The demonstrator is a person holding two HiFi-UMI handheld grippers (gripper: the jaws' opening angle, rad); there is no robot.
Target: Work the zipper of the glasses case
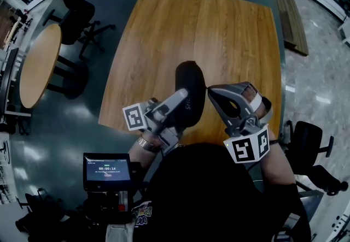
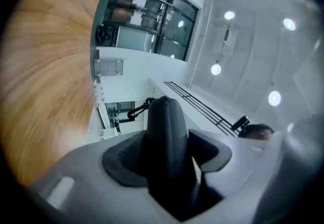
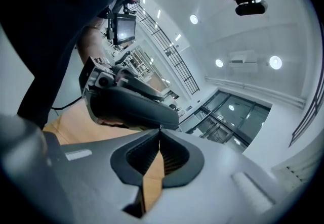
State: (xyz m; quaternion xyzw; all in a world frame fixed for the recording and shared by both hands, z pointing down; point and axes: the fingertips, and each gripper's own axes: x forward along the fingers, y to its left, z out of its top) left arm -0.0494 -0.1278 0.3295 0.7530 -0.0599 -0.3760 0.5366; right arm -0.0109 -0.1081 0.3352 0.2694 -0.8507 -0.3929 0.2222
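Observation:
A black glasses case [image 1: 190, 85] stands off the wooden table [image 1: 219, 28], near its front edge. My left gripper [image 1: 182, 105] is shut on the case's lower half. In the left gripper view the case [image 2: 164, 117] rises upright between the pads [image 2: 119, 160], which press on both its sides. My right gripper [image 1: 209, 89] comes in from the right with its tips at the case's edge. In the right gripper view its jaws [image 3: 160, 129] meet at the seam of the case [image 3: 131, 109], pinching a tiny metal bit there, the zipper pull.
A round wooden table [image 1: 38, 63] and a dark office chair [image 1: 82, 17] stand at the left. Another chair [image 1: 309, 142] is at the right, and a long bench [image 1: 292, 17] runs along the far right. A small screen [image 1: 106, 170] hangs below my left arm.

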